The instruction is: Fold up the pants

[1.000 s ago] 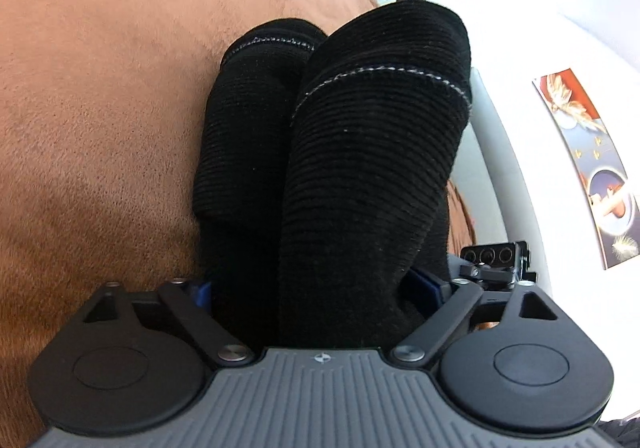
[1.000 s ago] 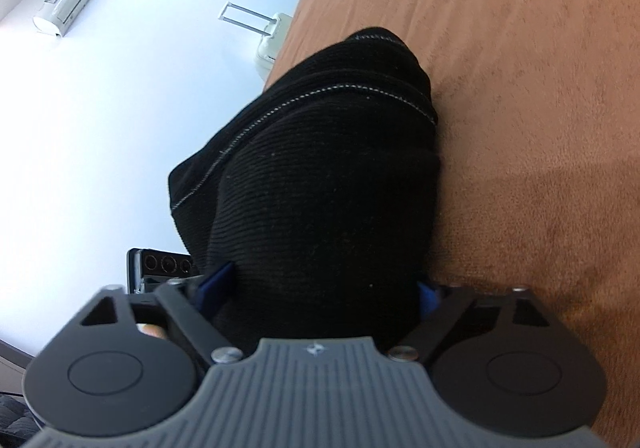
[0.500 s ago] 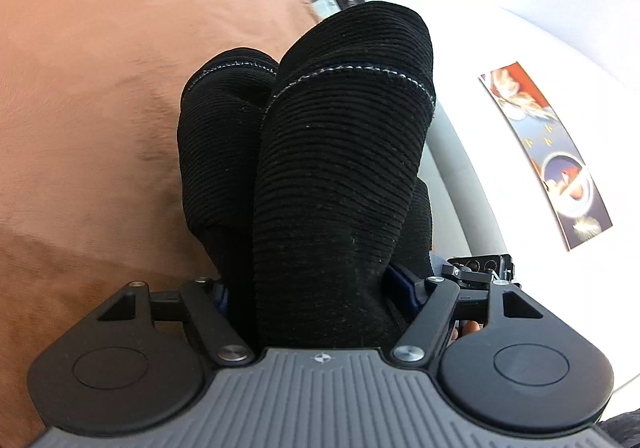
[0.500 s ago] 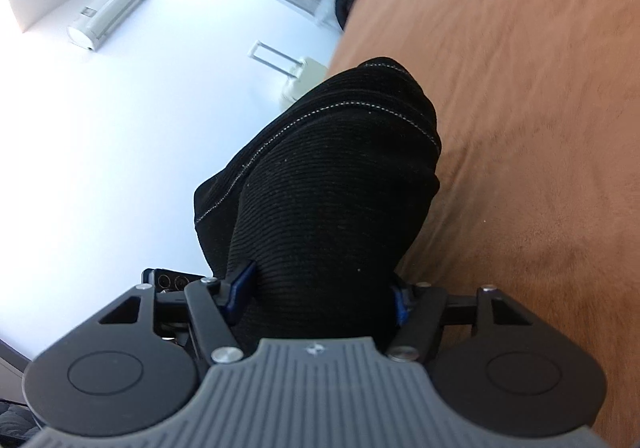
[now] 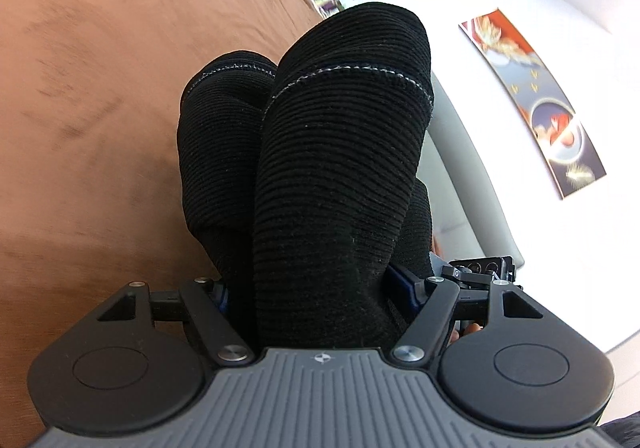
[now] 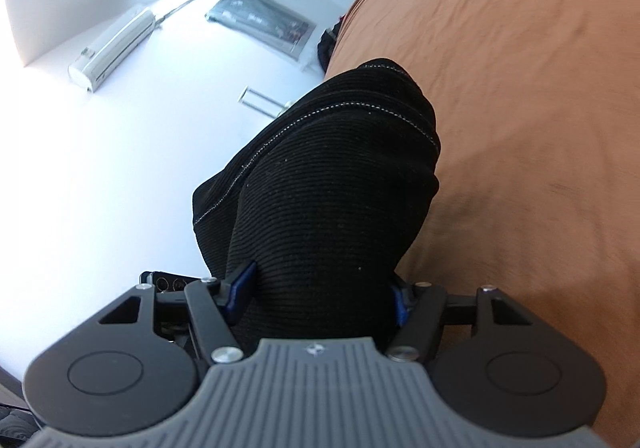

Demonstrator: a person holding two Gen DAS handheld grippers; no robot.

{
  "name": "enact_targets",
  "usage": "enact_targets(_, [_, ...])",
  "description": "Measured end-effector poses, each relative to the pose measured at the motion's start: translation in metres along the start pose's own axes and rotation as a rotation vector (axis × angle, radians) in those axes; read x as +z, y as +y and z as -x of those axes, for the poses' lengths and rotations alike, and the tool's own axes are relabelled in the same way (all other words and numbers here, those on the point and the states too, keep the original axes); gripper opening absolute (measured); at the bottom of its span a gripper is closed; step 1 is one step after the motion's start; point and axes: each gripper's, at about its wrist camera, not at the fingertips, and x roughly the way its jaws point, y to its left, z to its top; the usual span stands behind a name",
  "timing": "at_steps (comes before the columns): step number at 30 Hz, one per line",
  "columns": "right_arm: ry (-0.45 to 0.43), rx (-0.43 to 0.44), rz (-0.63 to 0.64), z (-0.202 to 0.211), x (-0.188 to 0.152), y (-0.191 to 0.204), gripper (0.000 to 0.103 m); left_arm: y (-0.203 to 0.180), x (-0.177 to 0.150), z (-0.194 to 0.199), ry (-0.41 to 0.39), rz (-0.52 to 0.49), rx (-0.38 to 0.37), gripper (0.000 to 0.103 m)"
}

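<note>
Black ribbed pants [image 5: 336, 176] with a pale stitched hem hang bunched from my left gripper [image 5: 320, 294], which is shut on the fabric. The same pants [image 6: 332, 200] fill the right wrist view, where my right gripper [image 6: 320, 292] is shut on them too. Both hold the cloth lifted above a brown bedspread [image 5: 100, 88]. The blue fingertips are mostly buried in the fabric. The right gripper's body [image 5: 480, 268] shows close beside the left one.
The brown bedspread [image 6: 520, 88] lies under and beside the pants. A white wall with a picture [image 5: 536, 96] is on the right. An air conditioner [image 6: 112, 48], a dark poster [image 6: 264, 24] and a metal rack [image 6: 264, 100] show in the right wrist view.
Both grippers have tilted and swung with the pants held; the room behind has shifted in both views. The grips have not changed.
</note>
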Motion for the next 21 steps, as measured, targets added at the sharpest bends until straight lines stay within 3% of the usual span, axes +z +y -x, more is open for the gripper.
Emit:
enact_targets(12, [-0.145,-0.050,-0.070,0.091,-0.023,-0.029,0.061,-0.029,0.034,-0.075,0.163,-0.074,-0.018,0.082])
enact_targets(16, [-0.190,-0.063,-0.074,0.117,-0.007,-0.041,0.061,-0.045,0.052,-0.109,0.186,-0.099,-0.025,0.082])
enact_targets(21, [-0.204,-0.094,-0.017,0.149,0.043,-0.048,0.061,-0.069,0.084,-0.156,0.176,-0.127,-0.048,0.082])
